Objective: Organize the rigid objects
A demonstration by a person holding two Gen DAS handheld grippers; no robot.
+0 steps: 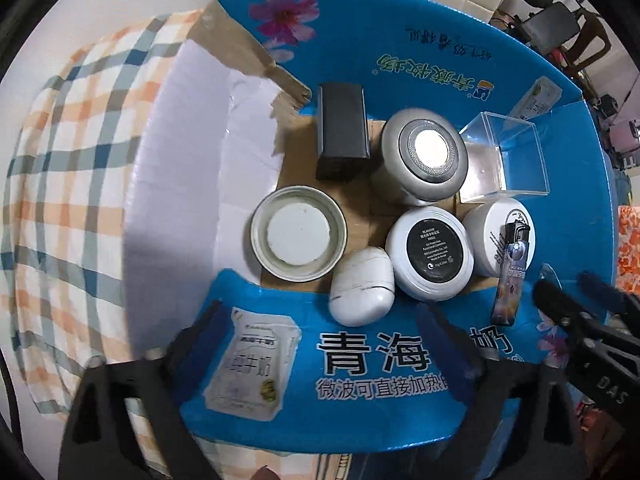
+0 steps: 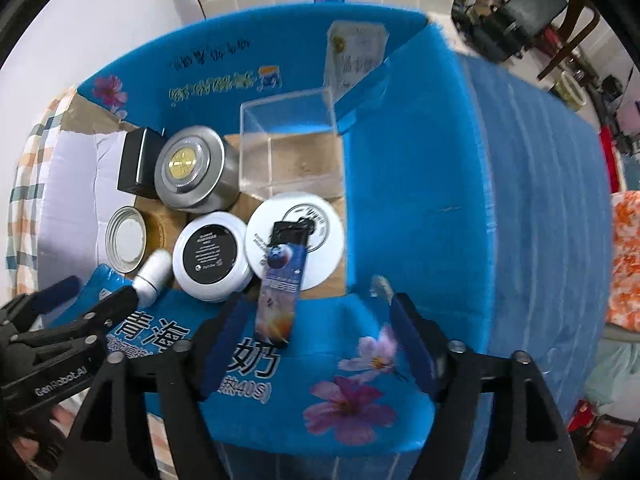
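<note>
the lighter point(image 2: 280, 280), light, stiff and slick, leans on the box point(image 2: 400, 184) flap; grip its narrow sides. both the left gripper point(image 1: 320, 336) and right gripper point(image 2: 316, 344) gape, released.

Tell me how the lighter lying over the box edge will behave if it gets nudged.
The lighter rests tilted across the white jar lid and the blue box flap, so it probably slides or tips off easily. Its glossy printed wrap looks slippery. It seems rigid and light.

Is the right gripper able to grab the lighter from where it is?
Probably yes. The right gripper is open just short of the lighter, which lies on top, leaning over the box's front flap, nothing covering it.
</note>
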